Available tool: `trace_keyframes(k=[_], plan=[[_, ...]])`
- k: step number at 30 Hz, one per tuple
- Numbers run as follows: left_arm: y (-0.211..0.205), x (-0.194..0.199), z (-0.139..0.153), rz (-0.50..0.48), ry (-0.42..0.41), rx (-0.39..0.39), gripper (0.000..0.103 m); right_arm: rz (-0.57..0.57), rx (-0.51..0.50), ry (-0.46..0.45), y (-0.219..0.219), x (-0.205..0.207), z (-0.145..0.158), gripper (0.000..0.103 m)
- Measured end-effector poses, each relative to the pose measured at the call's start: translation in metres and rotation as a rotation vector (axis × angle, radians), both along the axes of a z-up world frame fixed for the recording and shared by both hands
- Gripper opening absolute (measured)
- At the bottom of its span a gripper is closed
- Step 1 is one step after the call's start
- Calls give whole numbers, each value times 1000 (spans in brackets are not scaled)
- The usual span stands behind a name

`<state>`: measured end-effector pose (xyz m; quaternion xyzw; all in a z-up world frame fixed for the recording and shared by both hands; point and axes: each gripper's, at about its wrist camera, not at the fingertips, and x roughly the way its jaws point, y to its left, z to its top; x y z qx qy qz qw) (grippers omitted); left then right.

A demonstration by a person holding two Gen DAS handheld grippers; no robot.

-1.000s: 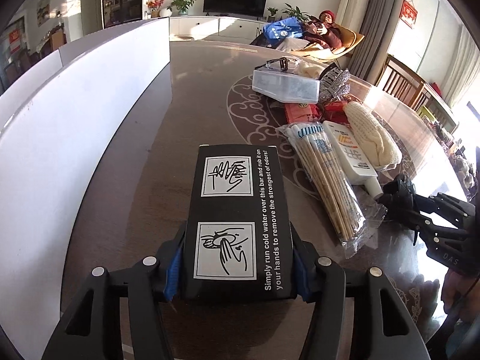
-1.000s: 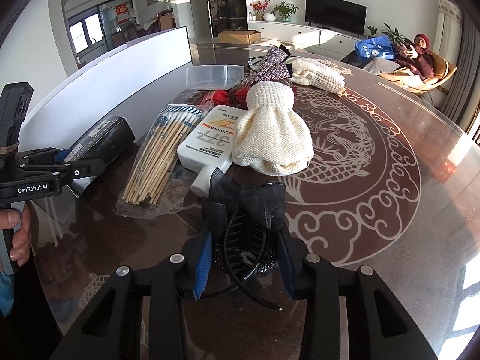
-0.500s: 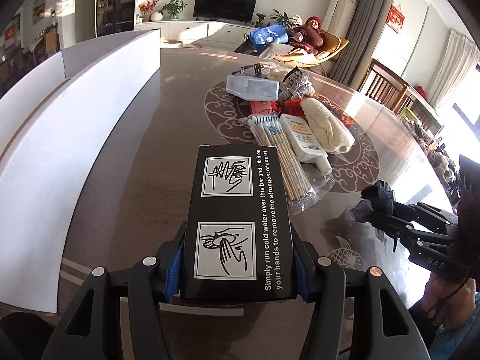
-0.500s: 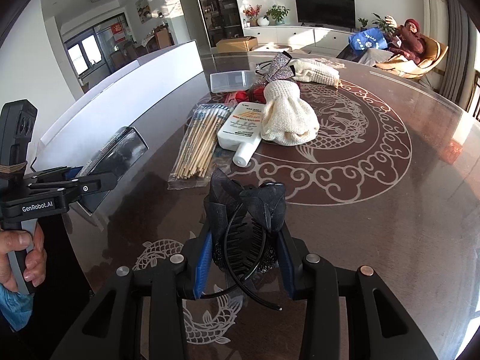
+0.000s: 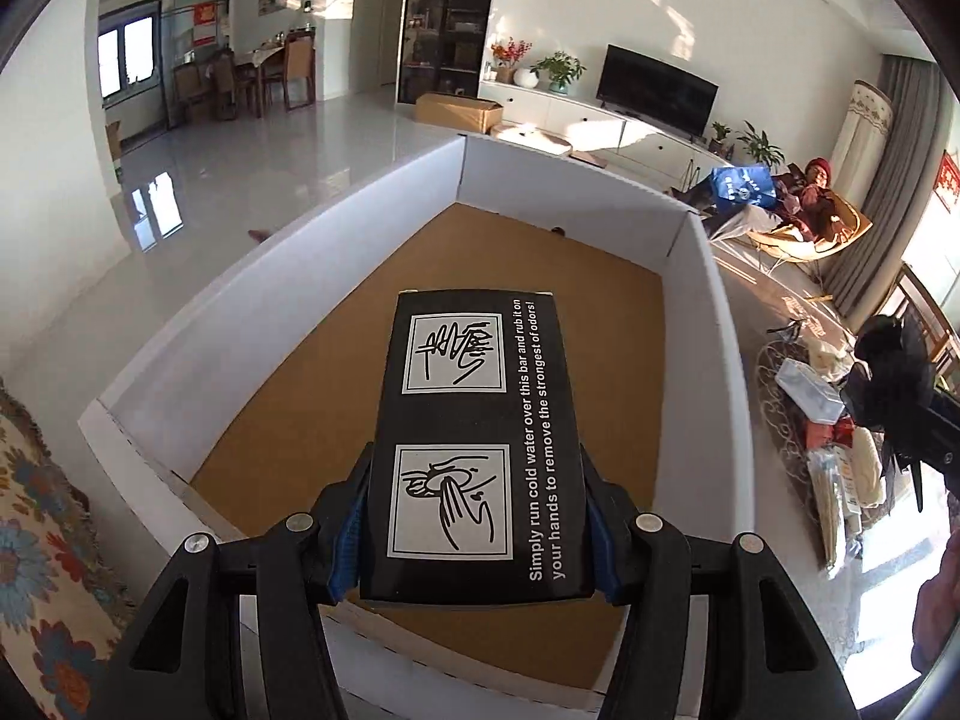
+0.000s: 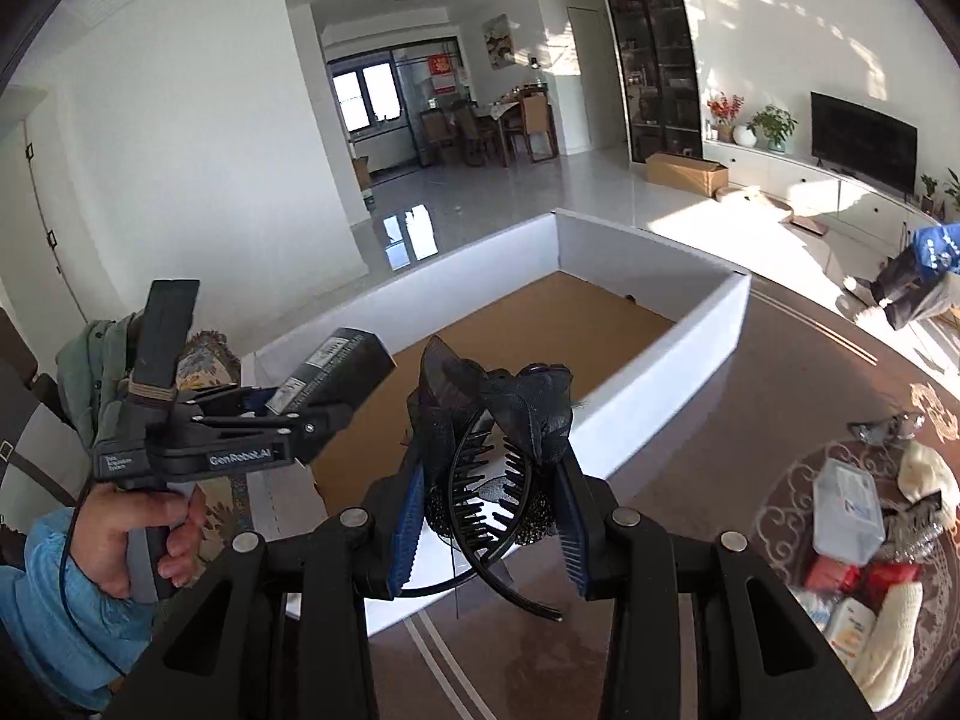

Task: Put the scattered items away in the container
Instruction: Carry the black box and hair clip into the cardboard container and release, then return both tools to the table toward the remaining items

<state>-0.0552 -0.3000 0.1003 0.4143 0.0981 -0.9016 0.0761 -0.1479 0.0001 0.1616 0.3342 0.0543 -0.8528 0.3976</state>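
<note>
Overhead, left gripper clamping black box, right gripper clamping hair clip, above white-walled container.

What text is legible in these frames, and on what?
"Simply run cold water over this bar and rub it on your hands to remove the strongest of odors!": black box, held by left gripper.
"GenRobot.AI": left gripper's side.
Box end labels, bottle labels, red wall signs: too small or blurred.
</note>
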Motion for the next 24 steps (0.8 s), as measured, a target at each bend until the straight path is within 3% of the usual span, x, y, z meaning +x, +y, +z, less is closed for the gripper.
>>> trace_keyframes(k=[4,9,11,12,17,21,24], plan=[[-18,-17,-21,23,-57,-17,58,75,73,-4,-83,-18,-22,39],[-24,-26,-25,57,-88,-40,60,65,163,-72,-122,-41,-64,42],[-27,-32,-30,78,-121,-58,78,56,194,-113,-128,-48,-76,50],[-26,-34,-32,80,-128,-65,82,57,190,-131,-127,-51,-79,55],[-24,-28,-29,85,-106,-67,82,24,139,-111,-98,-45,-68,56],[0,-6,-2,59,11,-37,82,-43,86,-55,-52,-33,-52,56],[52,16,26,-54,92,-49,82,-122,81,33,6,-10,-49,56]])
